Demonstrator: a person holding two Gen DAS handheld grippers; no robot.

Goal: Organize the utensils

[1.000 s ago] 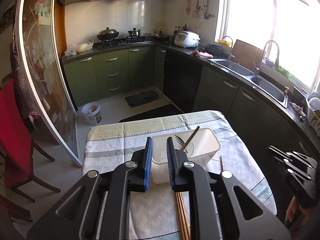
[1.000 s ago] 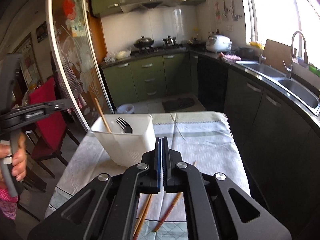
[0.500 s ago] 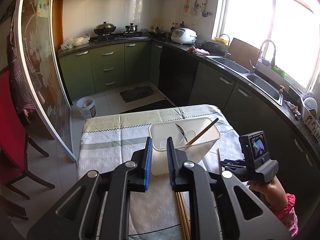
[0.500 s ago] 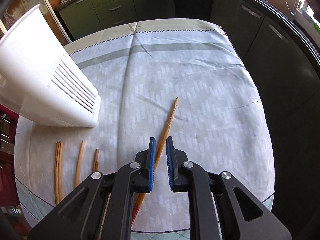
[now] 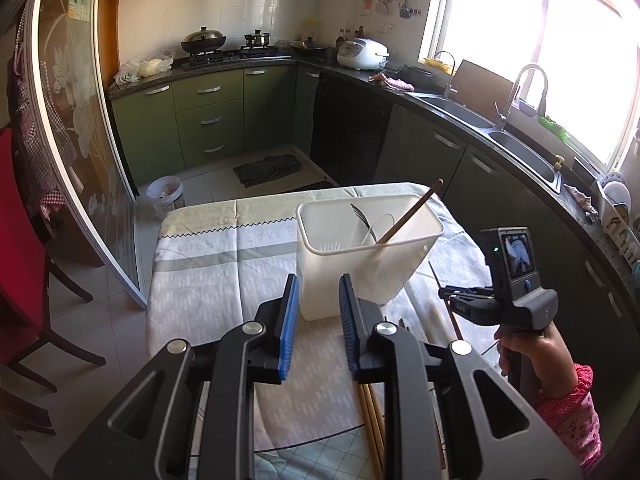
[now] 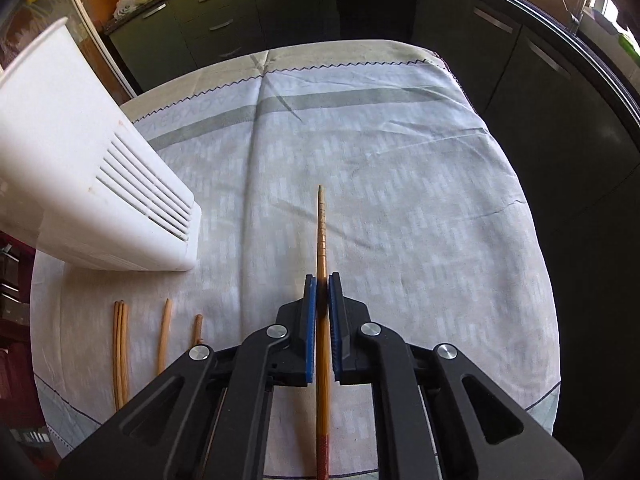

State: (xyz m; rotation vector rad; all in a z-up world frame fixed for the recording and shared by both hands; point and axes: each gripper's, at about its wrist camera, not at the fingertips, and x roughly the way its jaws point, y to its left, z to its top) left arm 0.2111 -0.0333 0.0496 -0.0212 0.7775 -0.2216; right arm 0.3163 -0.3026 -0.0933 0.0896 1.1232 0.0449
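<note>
Right wrist alone shows right gripper (image 6: 322, 294) clamping chopstick (image 6: 321, 232).

right tool (image 6: 322, 292) | narrowed around chopstick (image 6: 321, 232) | chopstick now straight between jaws

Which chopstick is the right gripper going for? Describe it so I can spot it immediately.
On the pale tablecloth, right of the white utensil holder, one chopstick lies alone. Unlike the other chopsticks near the holder, it runs between the right gripper fingers and has a red end.
</note>
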